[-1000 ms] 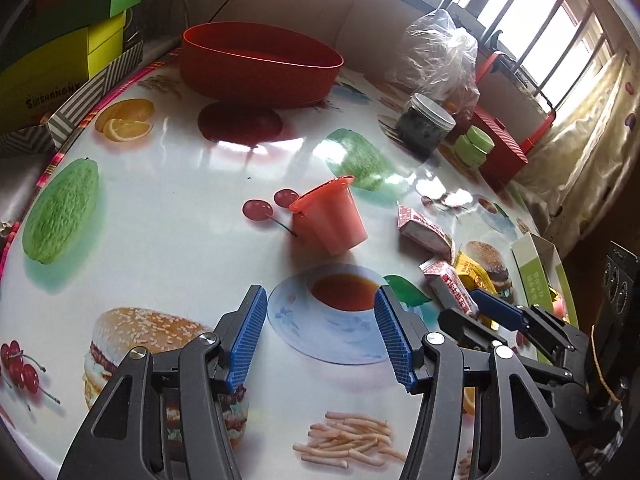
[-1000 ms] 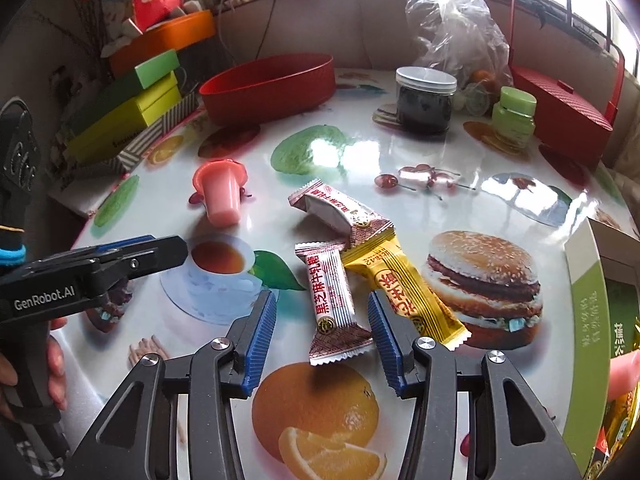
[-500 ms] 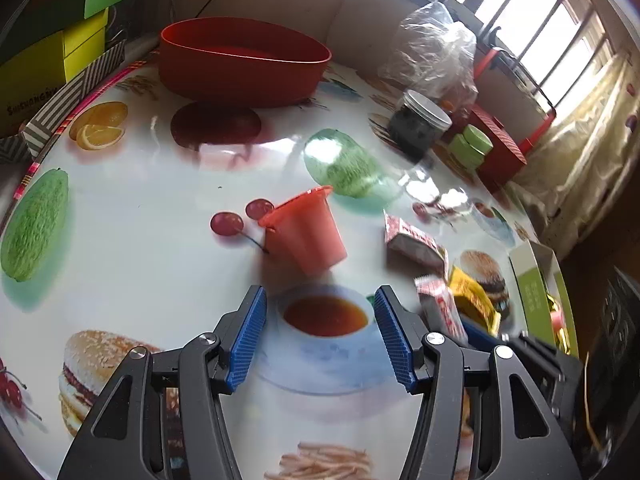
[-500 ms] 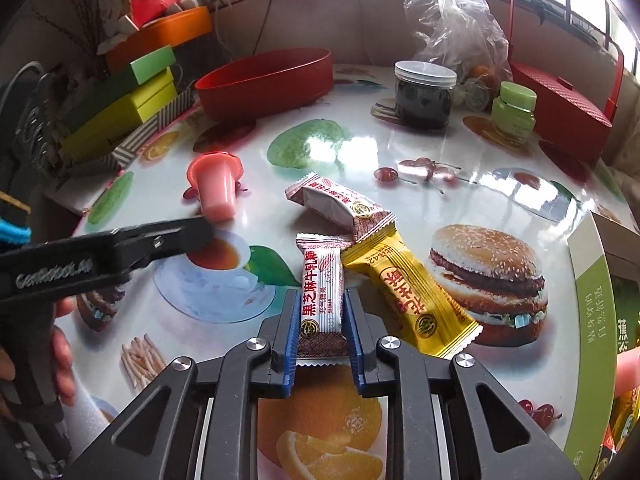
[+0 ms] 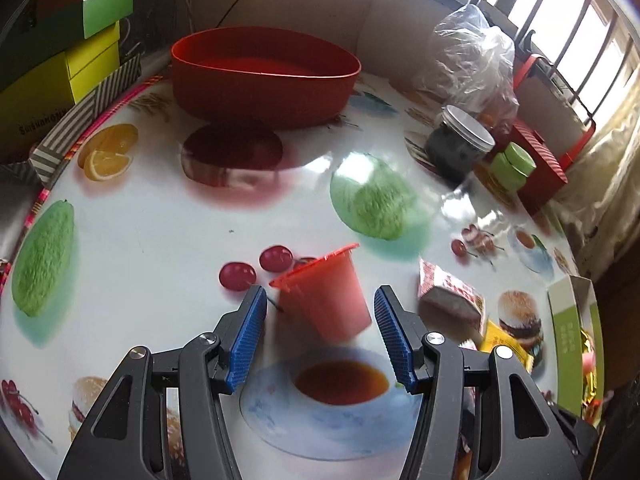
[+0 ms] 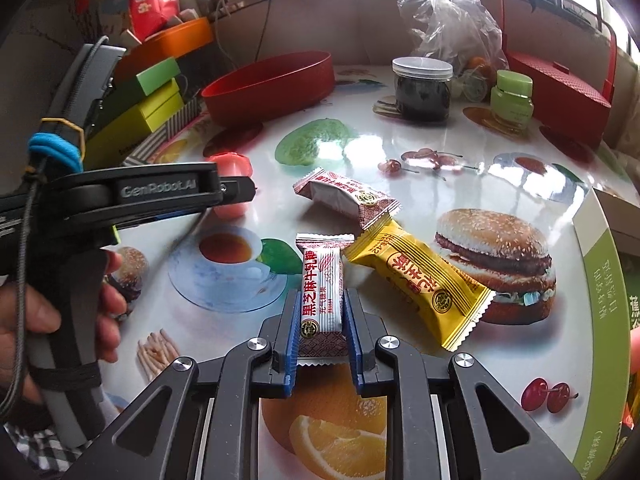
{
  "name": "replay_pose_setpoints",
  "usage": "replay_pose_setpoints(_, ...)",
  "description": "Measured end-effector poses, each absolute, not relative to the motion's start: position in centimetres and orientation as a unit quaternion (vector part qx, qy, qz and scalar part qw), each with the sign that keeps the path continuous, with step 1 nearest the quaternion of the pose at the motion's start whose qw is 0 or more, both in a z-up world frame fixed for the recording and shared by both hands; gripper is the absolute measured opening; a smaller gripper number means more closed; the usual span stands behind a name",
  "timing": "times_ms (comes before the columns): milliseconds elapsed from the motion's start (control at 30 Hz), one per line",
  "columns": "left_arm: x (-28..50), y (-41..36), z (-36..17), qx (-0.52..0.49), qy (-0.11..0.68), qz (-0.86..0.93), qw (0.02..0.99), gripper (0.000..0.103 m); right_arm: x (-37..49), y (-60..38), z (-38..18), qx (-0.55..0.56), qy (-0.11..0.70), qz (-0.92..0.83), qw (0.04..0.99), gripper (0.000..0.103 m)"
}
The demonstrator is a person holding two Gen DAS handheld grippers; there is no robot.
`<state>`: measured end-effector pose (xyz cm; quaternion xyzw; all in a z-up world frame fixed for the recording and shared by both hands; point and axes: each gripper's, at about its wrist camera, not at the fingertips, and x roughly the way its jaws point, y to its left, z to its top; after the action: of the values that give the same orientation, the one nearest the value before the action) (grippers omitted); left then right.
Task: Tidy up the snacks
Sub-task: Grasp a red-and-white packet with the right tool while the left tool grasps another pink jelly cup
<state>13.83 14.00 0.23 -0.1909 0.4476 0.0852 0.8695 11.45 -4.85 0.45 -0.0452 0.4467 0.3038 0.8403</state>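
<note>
Lower centre of the left wrist view, the left gripper (image 5: 320,336) stands apart, a pink jelly cup (image 5: 328,296) tilted just ahead between its fingertips. The right gripper (image 6: 322,336) clamps a white-and-red candy bar (image 6: 322,292), long axis pointing away; "GenRobot.AI" marks the left tool.

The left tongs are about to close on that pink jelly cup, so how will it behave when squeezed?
The pink jelly cup stands upside down on its wide rim, tilted, so it may tip if nudged. Its tapered, smooth-looking sides might slip out of the open left tongs. The glossy tablecloth probably lets it slide.
</note>
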Motion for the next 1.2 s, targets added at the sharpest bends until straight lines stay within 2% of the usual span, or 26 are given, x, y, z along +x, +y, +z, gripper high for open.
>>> replay_pose_setpoints(400, 14.7, 13.8, 0.1, -0.16, 0.444, 0.114, 0.874, 0.057, 11.5, -5.2, 0.3, -0.032, 0.448, 0.309, 0.838, 0.02)
replay_pose_setpoints(467, 14.7, 13.9, 0.1, -0.157, 0.444, 0.115, 0.875, 0.047, 11.5, -5.2, 0.3, -0.031, 0.448, 0.31, 0.838, 0.02)
replay_pose_setpoints(500, 14.7, 13.8, 0.1, -0.153, 0.444, 0.116, 0.875, 0.047, 11.5, -5.2, 0.3, -0.031, 0.448, 0.31, 0.838, 0.02)
replay_pose_setpoints(1200, 12.5, 13.5, 1.1, -0.147, 0.413, 0.075, 0.896, 0.042, 11.2, -5.2, 0.5, -0.034, 0.445, 0.305, 0.841, 0.02)
